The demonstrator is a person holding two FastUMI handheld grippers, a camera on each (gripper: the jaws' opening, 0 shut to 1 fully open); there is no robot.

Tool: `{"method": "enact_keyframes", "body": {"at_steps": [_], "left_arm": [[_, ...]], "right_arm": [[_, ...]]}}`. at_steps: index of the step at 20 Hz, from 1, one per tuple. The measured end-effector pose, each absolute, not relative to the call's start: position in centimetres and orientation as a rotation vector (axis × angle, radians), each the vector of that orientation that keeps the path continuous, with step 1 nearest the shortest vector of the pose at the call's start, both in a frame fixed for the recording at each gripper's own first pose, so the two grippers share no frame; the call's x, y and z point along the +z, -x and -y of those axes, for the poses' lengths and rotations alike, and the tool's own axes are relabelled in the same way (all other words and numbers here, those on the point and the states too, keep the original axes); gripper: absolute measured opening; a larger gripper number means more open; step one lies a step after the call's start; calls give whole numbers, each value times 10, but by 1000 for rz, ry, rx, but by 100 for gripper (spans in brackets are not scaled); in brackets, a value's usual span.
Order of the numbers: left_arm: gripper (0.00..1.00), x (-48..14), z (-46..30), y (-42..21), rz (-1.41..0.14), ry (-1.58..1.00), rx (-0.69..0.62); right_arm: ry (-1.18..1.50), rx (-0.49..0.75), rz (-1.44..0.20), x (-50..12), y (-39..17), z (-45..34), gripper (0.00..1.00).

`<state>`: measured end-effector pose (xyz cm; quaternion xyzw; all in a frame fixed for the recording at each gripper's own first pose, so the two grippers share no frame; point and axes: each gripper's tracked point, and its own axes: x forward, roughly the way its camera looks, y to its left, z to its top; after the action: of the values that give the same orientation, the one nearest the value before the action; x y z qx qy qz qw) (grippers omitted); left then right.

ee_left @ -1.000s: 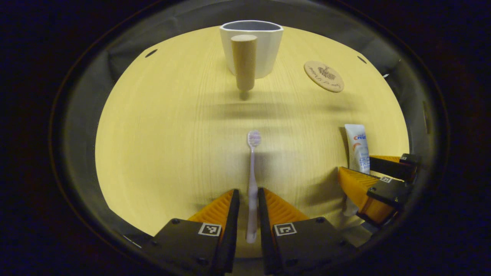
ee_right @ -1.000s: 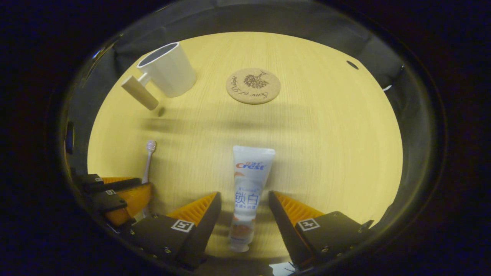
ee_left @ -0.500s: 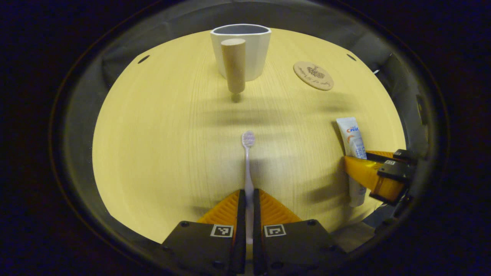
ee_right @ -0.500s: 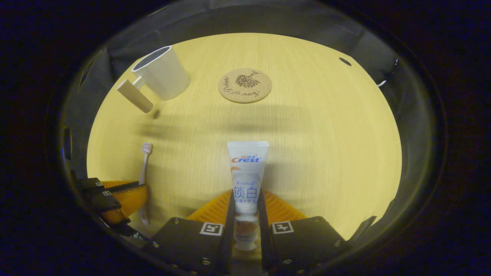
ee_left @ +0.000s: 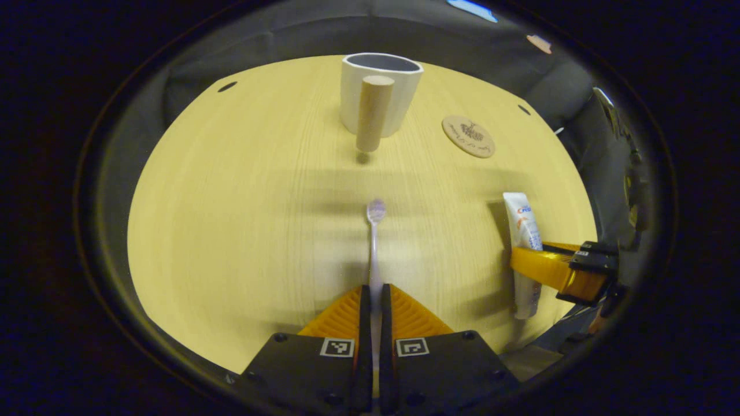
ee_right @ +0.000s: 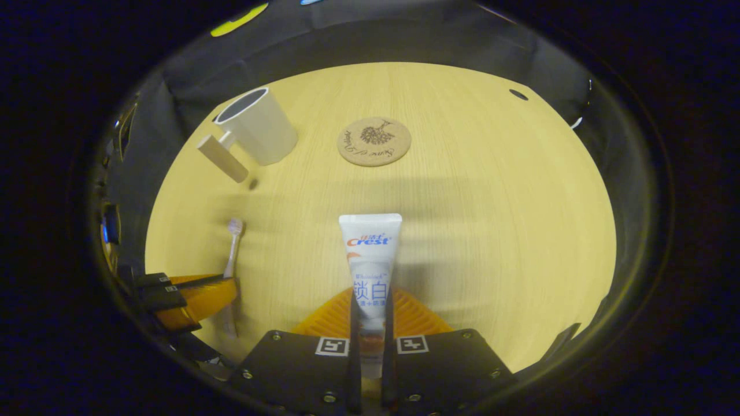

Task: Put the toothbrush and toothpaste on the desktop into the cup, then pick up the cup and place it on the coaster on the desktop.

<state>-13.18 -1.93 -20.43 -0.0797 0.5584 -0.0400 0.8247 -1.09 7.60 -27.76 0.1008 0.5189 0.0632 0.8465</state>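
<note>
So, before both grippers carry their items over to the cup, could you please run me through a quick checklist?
1. Left gripper shut on the toothbrush: ok, both fingers press its handle.
2. Right gripper shut on the toothpaste: ok, the tube sits pinched between the fingers.
3. Cup upright with mouth open: ok.
4. Cup interior free of other items: cannot tell, the inside is mostly hidden.
5. Coaster bare, ready for the cup: ok.
6. Items lifted off the desktop: cannot tell from these angles.
</note>
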Motion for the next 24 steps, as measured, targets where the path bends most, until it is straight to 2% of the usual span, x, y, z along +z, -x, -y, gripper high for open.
{"method": "enact_keyframes", "body": {"at_steps": [13, 18, 24], "left_arm": [[12, -123, -32, 104, -842, 276, 24], [12, -93, -45, 72, -710, 301, 37], [12, -25, -72, 33, -499, 260, 36]], "right_arm": [[-231, 229, -783, -197, -18, -86, 15], [-194, 257, -663, -166, -32, -92, 15], [-225, 275, -580, -127, -45, -101, 15]]}}
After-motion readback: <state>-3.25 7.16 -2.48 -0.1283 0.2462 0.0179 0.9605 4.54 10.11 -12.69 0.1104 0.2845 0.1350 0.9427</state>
